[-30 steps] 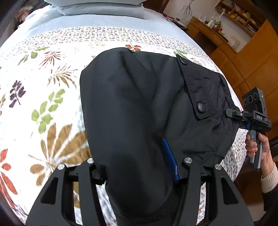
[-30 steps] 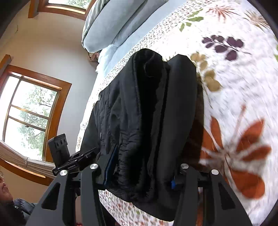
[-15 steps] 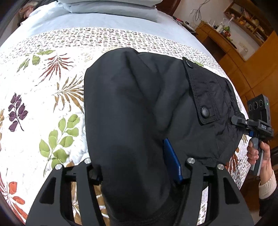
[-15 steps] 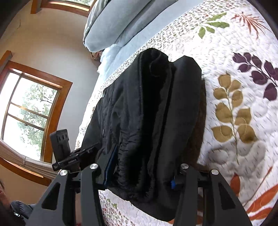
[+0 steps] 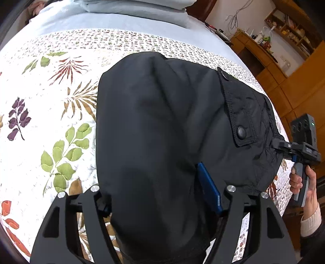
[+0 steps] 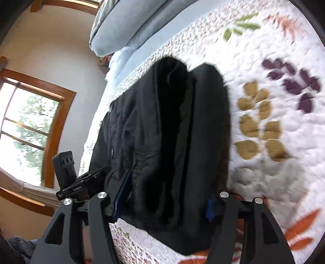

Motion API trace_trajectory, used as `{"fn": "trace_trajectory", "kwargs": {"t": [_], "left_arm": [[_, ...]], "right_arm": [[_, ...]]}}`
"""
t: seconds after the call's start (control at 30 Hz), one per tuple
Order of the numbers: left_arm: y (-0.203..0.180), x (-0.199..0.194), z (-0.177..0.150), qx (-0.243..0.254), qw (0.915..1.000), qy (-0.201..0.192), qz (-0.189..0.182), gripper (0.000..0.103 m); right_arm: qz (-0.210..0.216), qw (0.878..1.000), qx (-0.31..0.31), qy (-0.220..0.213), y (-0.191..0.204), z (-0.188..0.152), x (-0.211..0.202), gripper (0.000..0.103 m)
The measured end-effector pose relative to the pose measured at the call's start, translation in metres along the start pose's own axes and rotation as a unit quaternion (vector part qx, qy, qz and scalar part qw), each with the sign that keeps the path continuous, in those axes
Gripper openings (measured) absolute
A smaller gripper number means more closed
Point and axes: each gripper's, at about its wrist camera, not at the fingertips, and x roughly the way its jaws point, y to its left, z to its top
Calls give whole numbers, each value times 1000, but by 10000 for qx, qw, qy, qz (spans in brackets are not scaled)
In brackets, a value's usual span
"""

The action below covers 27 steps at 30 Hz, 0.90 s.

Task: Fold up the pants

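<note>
Black pants (image 5: 162, 121) lie folded into a thick bundle on the floral quilt (image 5: 50, 101), button flap at their right. My left gripper (image 5: 162, 195) straddles the near end of the bundle; its jaws are opening and the fabric sits loose between the blue pads. In the right wrist view the pants (image 6: 172, 132) show their stacked folds edge-on. My right gripper (image 6: 162, 197) straddles that side, jaws also opening, cloth between them without being squeezed. Each gripper shows in the other's view: the right gripper (image 5: 298, 148) in a person's hand (image 5: 308, 182), the left gripper (image 6: 81, 184) at the pants' left edge.
Light blue pillows (image 5: 132, 6) are piled at the head of the bed (image 6: 274, 172). Wooden cabinets and shelves (image 5: 284, 71) stand beyond the bed's right edge. A wood-framed window (image 6: 24, 121) is on the wall at the other side.
Both pairs of jaws have spread wider around the pants. The left gripper has shifted a little across the bed with the bundle, which now rests on the quilt.
</note>
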Motion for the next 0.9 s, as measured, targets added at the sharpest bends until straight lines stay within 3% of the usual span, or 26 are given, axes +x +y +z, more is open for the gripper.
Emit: {"fn": "trace_trajectory", "kwargs": {"t": [0.07, 0.1, 0.2, 0.4, 0.5, 0.57, 0.63, 0.77, 0.9], "left_arm": [[3, 1, 0, -33, 10000, 11, -28, 74], [7, 1, -2, -64, 10000, 14, -39, 75], [10, -2, -5, -60, 10000, 5, 18, 78], [29, -6, -18, -180, 9998, -7, 89, 86], [35, -7, -23, -184, 9997, -18, 127, 89], [40, -10, -26, -196, 9997, -16, 150, 91], [45, -14, -27, -287, 9995, -1, 119, 91], [55, -20, -31, -359, 9993, -9, 113, 91], [55, -26, -32, -322, 9993, -84, 150, 91]], "right_arm": [[-328, 9993, -96, -178, 3, -6, -17, 75], [-365, 9988, -115, -312, 5, -10, -30, 75], [71, 9988, -135, -468, 16, -16, -52, 75], [-342, 9993, 91, 78, 21, -5, -26, 75], [-199, 9991, 310, 190, 15, -2, -11, 75], [-282, 9990, 287, 205, 13, -2, -6, 60], [-47, 9990, 304, 315, 11, -5, -2, 43], [25, 9994, 110, 331, 21, -9, -5, 34], [104, 9998, 116, 82, 23, -11, -17, 29]]}}
